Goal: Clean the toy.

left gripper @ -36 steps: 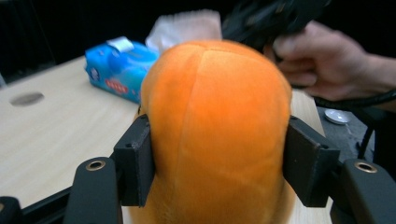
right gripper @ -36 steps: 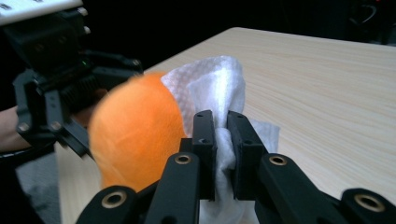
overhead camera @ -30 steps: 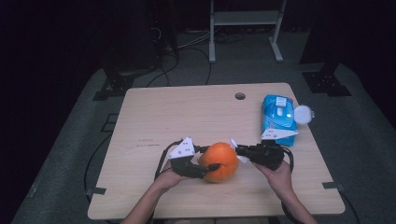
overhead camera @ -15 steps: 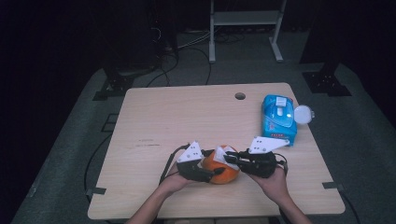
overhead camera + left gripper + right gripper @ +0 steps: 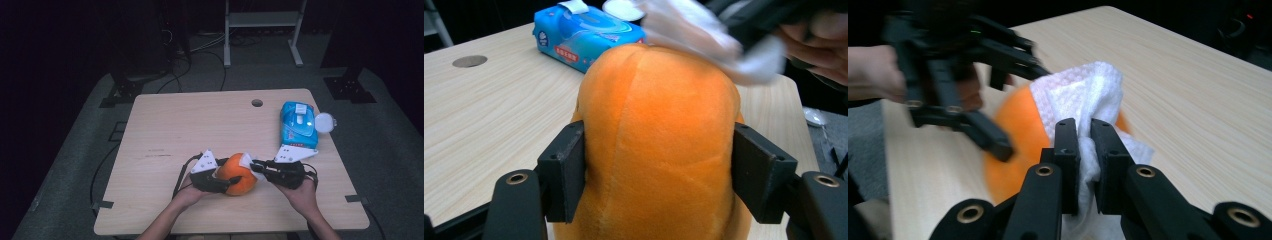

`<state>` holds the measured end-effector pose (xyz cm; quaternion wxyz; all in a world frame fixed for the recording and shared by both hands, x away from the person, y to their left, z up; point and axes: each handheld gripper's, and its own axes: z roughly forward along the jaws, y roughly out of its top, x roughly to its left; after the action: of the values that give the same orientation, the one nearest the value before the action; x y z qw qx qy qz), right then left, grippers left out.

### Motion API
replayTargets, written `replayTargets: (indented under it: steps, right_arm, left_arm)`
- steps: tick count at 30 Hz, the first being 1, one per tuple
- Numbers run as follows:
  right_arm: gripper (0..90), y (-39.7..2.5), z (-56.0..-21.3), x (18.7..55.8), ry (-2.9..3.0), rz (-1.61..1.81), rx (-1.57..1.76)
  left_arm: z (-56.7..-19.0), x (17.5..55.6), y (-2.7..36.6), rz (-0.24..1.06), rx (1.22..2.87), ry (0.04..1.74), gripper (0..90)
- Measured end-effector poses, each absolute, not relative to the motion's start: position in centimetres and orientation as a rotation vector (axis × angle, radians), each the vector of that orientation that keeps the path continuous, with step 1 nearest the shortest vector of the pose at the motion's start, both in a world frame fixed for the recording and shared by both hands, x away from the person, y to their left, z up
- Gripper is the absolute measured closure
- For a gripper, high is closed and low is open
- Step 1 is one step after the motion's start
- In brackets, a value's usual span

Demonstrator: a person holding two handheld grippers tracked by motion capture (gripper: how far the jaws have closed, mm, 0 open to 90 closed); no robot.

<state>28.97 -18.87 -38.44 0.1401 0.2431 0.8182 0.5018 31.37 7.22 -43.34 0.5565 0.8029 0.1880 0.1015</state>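
An orange plush ball (image 5: 236, 173) sits near the table's front edge, clamped between the jaws of my left gripper (image 5: 223, 181). In the left gripper view the ball (image 5: 659, 140) bulges between both black pads (image 5: 564, 172). My right gripper (image 5: 256, 167) is shut on a white wet wipe (image 5: 246, 160) and presses it against the ball's right upper side. Seen from the right gripper view, the wipe (image 5: 1083, 97) folds over the orange ball (image 5: 1015, 135), pinched between the two jaws of the right gripper (image 5: 1084, 131).
A blue pack of wet wipes (image 5: 298, 124) lies at the table's right side, with a round white lid (image 5: 324, 121) beside it. A cable hole (image 5: 257, 103) is at the back of the wooden table (image 5: 180, 125). Dark stands and cables are on the floor behind.
The right gripper with the wipe has come leftward from beside the ball onto it. The left gripper keeps its hold on the ball, which has shifted slightly.
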Motion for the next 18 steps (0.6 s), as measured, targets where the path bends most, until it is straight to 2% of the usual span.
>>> replayTargets:
  steps: [5, 9, 15, 18]
  right_arm:
    - [81.6, -16.9, -37.9, 28.2, 2.379, 1.426, 0.601]
    - [81.7, -17.6, -37.8, 28.8, 2.353, 1.432, 0.661]
    - [81.7, -19.9, -38.4, 29.7, 2.327, 1.392, 0.774]
    - [81.7, -19.4, -38.4, 29.3, 2.337, 1.398, 0.743]
  left_arm:
    - [-43.3, 30.4, 6.3, 0.277, 1.936, 0.364, 30.7]
    - [-43.3, 29.9, 5.9, 0.289, 1.946, 0.316, 30.6]
    - [-43.2, 30.7, 6.5, 0.273, 1.924, 0.387, 29.1]
    - [-43.2, 30.5, 6.3, 0.283, 1.926, 0.381, 29.0]
